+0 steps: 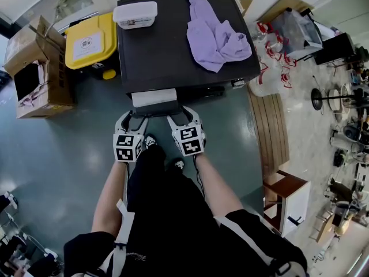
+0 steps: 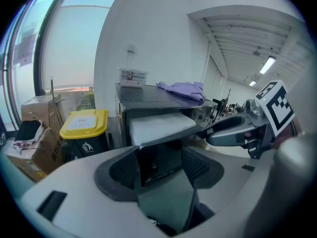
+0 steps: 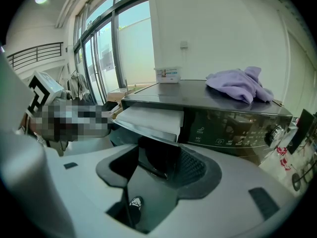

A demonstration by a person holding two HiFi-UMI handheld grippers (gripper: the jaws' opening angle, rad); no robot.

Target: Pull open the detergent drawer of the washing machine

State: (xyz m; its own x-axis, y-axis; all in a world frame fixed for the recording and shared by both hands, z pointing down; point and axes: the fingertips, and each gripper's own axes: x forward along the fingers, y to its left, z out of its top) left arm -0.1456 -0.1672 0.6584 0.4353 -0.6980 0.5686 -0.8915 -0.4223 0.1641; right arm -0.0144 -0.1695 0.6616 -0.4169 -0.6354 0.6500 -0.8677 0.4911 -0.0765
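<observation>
teal floor (image 1: pixel 63 154); washing machine (image 1: pixel 167 51) far centre. detergent drawer (image 1: pixel 153 98) juts out near side. left gripper (image 1: pixel 131 120) and right gripper (image 1: pixel 183 118) both spread, drawer's dark front between jaws.

a lab-like workshop hall: cardboard box (image 1: pixel 34 68), yellow bin (image 1: pixel 89 39), cluttered equipment (image 1: pixel 346 137), tall windows (image 3: pixel 106 58), strip lights (image 2: pixel 267 63).

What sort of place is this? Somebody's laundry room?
Probably not a home; it looks more like a workshop or test hall. The washing machine stands in the open beside a cardboard box and a yellow bin, with stands and gear cluttered nearby.
</observation>
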